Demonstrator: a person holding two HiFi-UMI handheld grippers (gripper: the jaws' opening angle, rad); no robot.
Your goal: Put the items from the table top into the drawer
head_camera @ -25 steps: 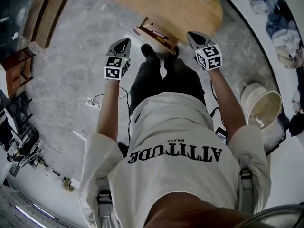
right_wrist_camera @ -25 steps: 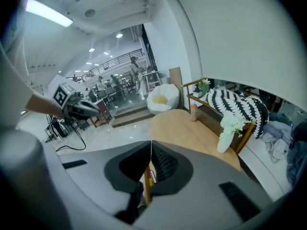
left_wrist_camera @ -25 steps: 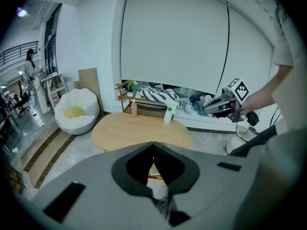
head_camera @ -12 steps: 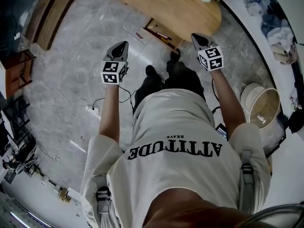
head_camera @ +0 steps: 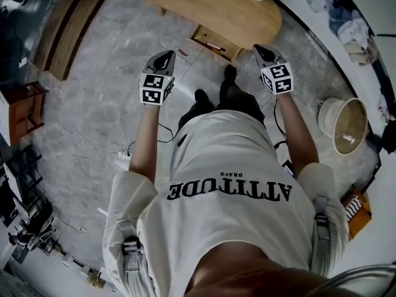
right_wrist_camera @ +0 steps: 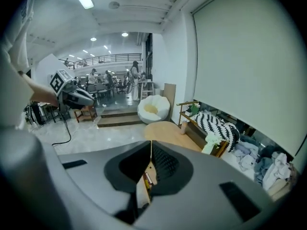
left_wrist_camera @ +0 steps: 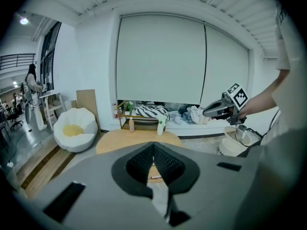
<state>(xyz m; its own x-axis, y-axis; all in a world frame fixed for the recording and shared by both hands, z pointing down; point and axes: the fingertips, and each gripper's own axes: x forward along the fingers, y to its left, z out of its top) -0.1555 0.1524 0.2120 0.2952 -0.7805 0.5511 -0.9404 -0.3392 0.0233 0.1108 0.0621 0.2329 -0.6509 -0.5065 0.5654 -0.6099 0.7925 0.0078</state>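
The round wooden table [head_camera: 216, 8] stands ahead of me, with its open drawer [head_camera: 213, 44] facing me; small items lie inside it. On the table top I see a white vase of flowers [left_wrist_camera: 161, 127] and a small brown bottle [left_wrist_camera: 131, 124]. My left gripper [head_camera: 164, 55] hovers over the floor to the left of the drawer, jaws shut [left_wrist_camera: 153, 143] and empty. To the drawer's right my right gripper [head_camera: 258, 47] is held at about the same height, shut [right_wrist_camera: 151, 143] with nothing in it. Neither gripper touches the table.
A white beanbag seat [left_wrist_camera: 74, 128] sits left of the table. A low shelf with a striped cushion [right_wrist_camera: 216, 123] runs behind the table. A round basket [head_camera: 343, 125] stands on the floor at right. Cables [head_camera: 124, 153] trail on the floor at left. Wooden steps [head_camera: 62, 23] lie far left.
Both grippers have lifted a little, still shut and empty. The person's feet have shifted, and the table and basket have slid slightly in the head view.
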